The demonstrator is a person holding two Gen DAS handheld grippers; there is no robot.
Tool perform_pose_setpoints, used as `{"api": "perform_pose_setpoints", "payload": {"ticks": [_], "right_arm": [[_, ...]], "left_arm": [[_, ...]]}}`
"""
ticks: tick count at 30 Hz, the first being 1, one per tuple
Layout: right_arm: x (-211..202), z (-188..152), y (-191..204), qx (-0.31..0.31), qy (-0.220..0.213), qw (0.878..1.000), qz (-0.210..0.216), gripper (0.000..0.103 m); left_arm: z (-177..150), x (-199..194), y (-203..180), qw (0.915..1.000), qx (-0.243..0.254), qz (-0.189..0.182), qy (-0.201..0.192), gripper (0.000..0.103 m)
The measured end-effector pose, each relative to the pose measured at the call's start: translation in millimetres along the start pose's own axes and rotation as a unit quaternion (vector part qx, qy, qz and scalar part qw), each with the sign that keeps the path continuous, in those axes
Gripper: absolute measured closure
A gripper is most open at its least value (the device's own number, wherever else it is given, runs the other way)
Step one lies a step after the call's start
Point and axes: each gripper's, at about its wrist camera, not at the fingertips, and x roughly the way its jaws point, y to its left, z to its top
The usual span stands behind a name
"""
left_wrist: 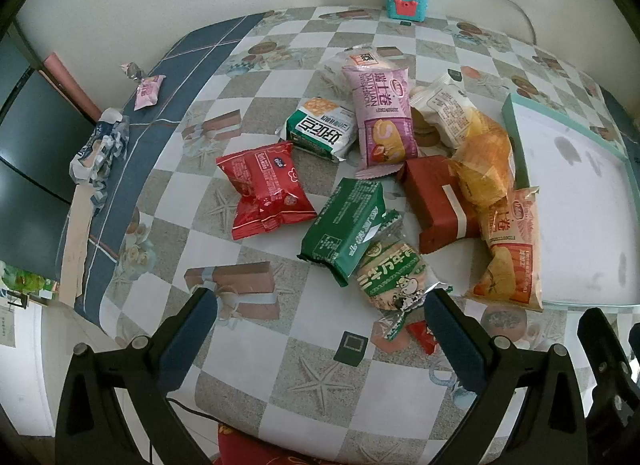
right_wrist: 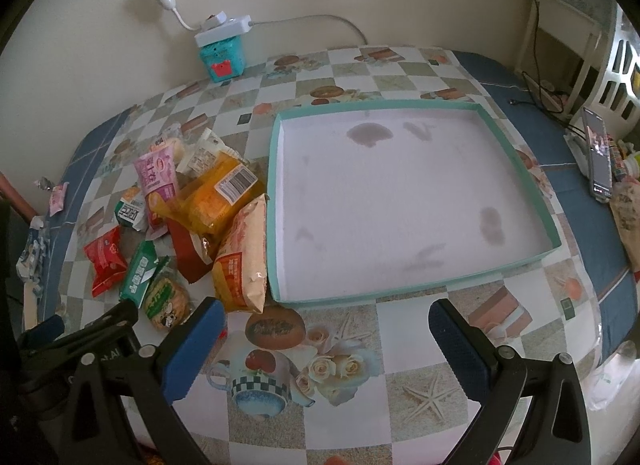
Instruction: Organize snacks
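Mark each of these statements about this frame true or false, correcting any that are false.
1. The teal-rimmed tray holds no snacks. True.
2. The left gripper is shut on a packet. False: it is open and holds nothing.
3. The orange packet lies against the tray's left wall. True.
4. The red packet lies inside the tray. False: it lies on the tablecloth, left of the pile.
5. The right gripper is open. True.

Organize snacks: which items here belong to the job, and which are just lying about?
Job: snack pile, e.g. red packet, green packet, pink roll packet; teal tray; both tools, open.

Lying about: teal box, power strip, phone, crumpled wrapper.
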Motion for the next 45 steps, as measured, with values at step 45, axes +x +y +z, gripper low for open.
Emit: {"api": "perform_pose_setpoints", "payload": {"ticks": [45], "right_arm": [[59.5,30.2,21.3,-0.028,0.046,0.998,-0.036,0.0]], "left_arm": [[45.3,91.1,-33.4,0.9824,-0.097,-0.101,0.124,0.028]]}}
